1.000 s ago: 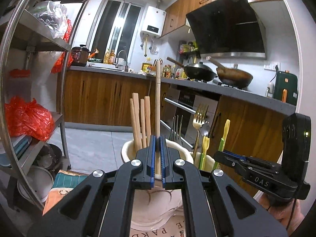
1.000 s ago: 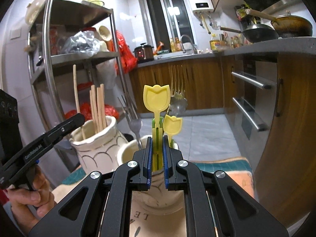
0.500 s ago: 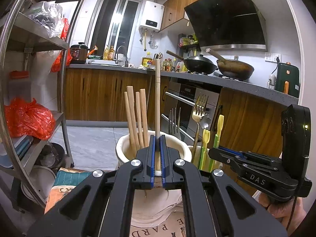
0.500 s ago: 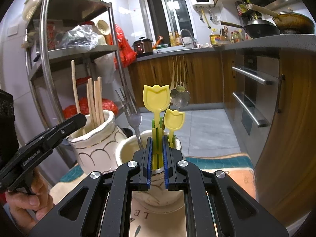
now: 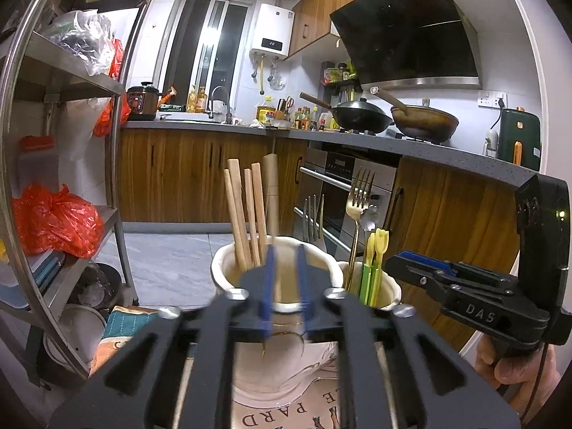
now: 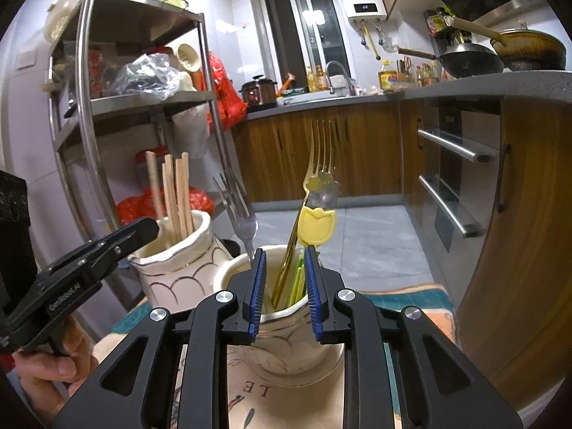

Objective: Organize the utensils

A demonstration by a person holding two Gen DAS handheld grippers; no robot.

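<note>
Two white ceramic jars stand side by side on a printed mat. The left jar point(image 5: 250, 271) point(image 6: 178, 268) holds several wooden chopsticks point(image 5: 246, 211) point(image 6: 171, 193). My left gripper point(image 5: 284, 286) is open just in front of its rim; a blurred chopstick point(image 5: 271, 193) stands in the jar beyond the gap. The right jar point(image 6: 232, 279) point(image 5: 388, 289) holds forks point(image 6: 318, 164), a silver fork point(image 6: 239, 211) and yellow tulip-topped picks point(image 6: 316, 225) point(image 5: 379, 246). My right gripper point(image 6: 284, 286) is open over this jar's rim, empty.
A steel shelf rack point(image 6: 89, 107) point(image 5: 57, 178) with red bags stands at the left. Wooden cabinets and an oven point(image 6: 457, 178) run along the back and right. Woks point(image 5: 361, 116) sit on the counter. The mat point(image 6: 411, 300) covers the small table.
Both grippers have opened. The left let go of the wooden chopstick, which dropped into the left jar. The right released the yellow tulip pick, which now sits lower in the right jar.
</note>
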